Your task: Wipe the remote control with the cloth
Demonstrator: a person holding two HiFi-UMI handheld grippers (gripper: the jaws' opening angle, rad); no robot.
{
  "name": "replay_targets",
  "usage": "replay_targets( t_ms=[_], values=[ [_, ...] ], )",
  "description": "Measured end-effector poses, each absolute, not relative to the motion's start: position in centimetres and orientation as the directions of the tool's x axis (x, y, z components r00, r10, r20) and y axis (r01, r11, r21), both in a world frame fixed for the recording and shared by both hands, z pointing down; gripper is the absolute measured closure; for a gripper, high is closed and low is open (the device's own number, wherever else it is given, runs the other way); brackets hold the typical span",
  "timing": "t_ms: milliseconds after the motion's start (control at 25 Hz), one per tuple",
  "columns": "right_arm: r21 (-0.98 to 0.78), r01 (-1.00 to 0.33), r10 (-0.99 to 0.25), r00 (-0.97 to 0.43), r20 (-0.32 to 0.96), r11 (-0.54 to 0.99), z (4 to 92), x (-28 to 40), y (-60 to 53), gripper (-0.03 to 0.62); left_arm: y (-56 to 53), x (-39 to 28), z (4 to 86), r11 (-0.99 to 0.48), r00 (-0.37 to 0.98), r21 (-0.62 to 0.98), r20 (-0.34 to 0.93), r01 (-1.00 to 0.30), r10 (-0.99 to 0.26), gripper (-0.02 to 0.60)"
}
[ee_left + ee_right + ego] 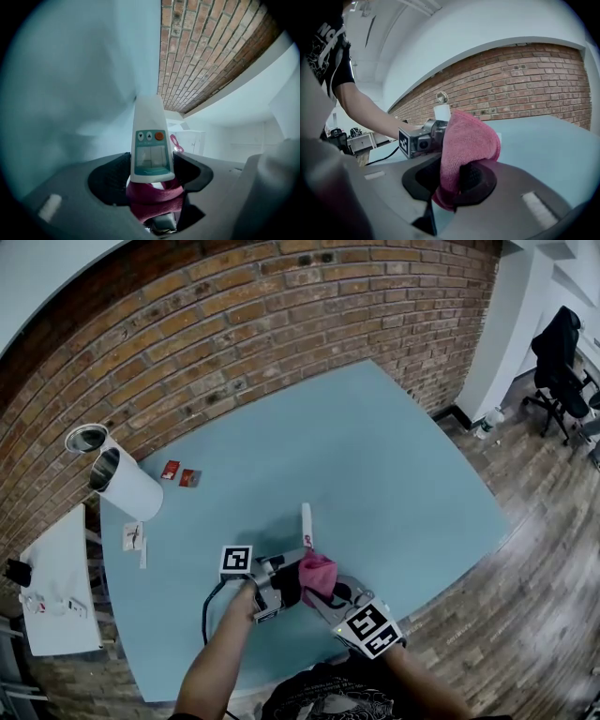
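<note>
A white remote control [307,526] with a teal button panel [150,152] stands between the jaws of my left gripper [150,172], which is shut on its lower end. The remote points away over the blue table [394,484]. A pink cloth [466,140] is bunched between the jaws of my right gripper [452,177], which is shut on it. In the head view the cloth [317,574] sits against the remote's near end, right beside the left gripper [292,570], with the right gripper [330,594] just behind it. A fold of cloth [152,197] shows under the remote.
A white cylinder [127,486] and a metal can [86,438] stand at the table's left by the brick wall [281,306]. Two small red packets [179,474] and a paper card [134,537] lie nearby. A white side table [56,582] is left, an office chair [562,362] far right.
</note>
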State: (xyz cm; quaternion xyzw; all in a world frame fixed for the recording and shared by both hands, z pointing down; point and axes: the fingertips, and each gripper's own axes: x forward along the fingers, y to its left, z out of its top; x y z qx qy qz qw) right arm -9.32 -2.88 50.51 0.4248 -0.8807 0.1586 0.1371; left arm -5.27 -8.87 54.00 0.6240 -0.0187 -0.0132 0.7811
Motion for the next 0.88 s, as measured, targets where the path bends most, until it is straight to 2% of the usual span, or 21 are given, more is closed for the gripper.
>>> replay_targets(
  t_ms=[240,400,520,680,880],
  values=[
    [-0.161,-0.782,-0.681,-0.608,0.409,0.602,51.7,-9.3,-2.2,0.528,-8.8,-5.3,53.9,0.216,0.999,0.976,0.018,-0.007,-0.047,0.299],
    [-0.186,-0.802,-0.713,-0.591,0.377,0.567,51.0,-8.2,-2.7,0.528,-8.2,-6.0,54.8,0.147,0.995,0.984,0.096,-0.099,0.021,0.299],
    [-0.206,-0.820,-0.743,-0.572,0.348,0.534,49.8,-6.8,-3.5,0.528,-7.8,-7.1,56.1,-0.012,0.963,0.970,0.243,-0.244,0.116,0.299],
    [-0.229,-0.844,-0.778,-0.536,0.327,0.485,49.2,-4.9,-4.4,0.528,-7.3,-9.0,57.2,-0.282,0.852,0.870,0.471,-0.405,0.228,0.299],
    [-0.242,-0.860,-0.796,-0.509,0.329,0.450,49.1,-3.2,-5.3,0.528,-6.9,-10.4,57.8,-0.530,0.699,0.723,0.649,-0.443,0.301,0.299]
  ],
)
